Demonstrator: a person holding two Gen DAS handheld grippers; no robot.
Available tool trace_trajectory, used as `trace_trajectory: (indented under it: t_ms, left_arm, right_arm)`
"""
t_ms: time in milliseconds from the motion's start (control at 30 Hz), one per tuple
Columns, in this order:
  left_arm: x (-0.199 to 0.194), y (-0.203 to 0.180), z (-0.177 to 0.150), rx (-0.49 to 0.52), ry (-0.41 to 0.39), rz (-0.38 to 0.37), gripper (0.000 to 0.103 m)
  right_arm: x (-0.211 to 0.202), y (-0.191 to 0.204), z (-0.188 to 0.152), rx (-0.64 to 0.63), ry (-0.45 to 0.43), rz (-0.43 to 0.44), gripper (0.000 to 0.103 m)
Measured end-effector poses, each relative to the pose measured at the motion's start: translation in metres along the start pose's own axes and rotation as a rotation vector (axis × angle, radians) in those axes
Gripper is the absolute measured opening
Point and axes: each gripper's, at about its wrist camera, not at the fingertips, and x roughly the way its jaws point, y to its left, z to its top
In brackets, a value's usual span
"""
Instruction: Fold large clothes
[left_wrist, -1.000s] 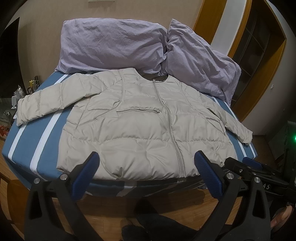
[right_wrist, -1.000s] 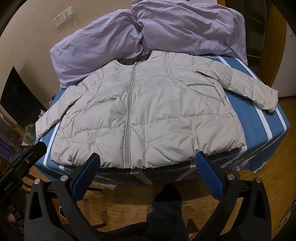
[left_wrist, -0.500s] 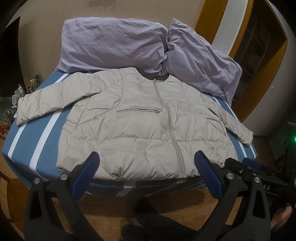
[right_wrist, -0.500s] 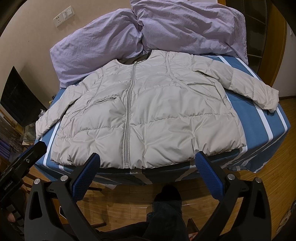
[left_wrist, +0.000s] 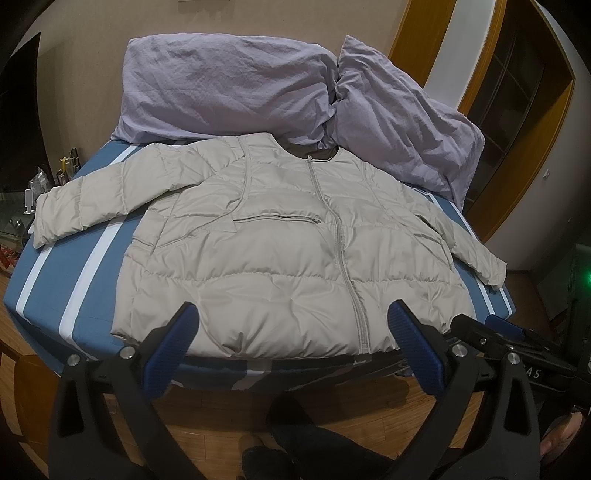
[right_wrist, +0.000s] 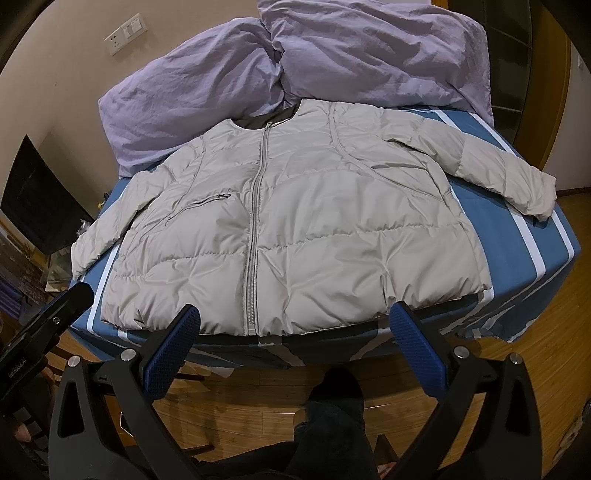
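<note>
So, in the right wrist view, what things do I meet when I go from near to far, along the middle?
Person's dark-trousered leg → wooden floor → near edge of the blue striped bed cover → beige puffer jacket lying flat and zipped → purple pillows → wall.

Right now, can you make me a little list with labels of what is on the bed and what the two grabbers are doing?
garment: beige quilted puffer jacket, lying flat, front up, zipper closed, both sleeves spread out
surface: bed with blue sheet with white stripes
behind jacket: two crumpled lilac pillows, touching the collar
left gripper: open, holding nothing, short of the jacket's hem
right gripper: open, holding nothing, short of the hem
floor: wooden boards
folding: not yet begun
</note>
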Motion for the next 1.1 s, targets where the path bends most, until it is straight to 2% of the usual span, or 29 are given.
trace_trajectory:
  t_ms: [1100]
  left_arm:
    - [0.0006, 0.0001, 0.0003, -0.001, 0.005, 0.000, 0.101]
  right_arm:
    - [-0.0017, -0.0006, 0.0026, 0.008, 0.003, 0.002, 0.102]
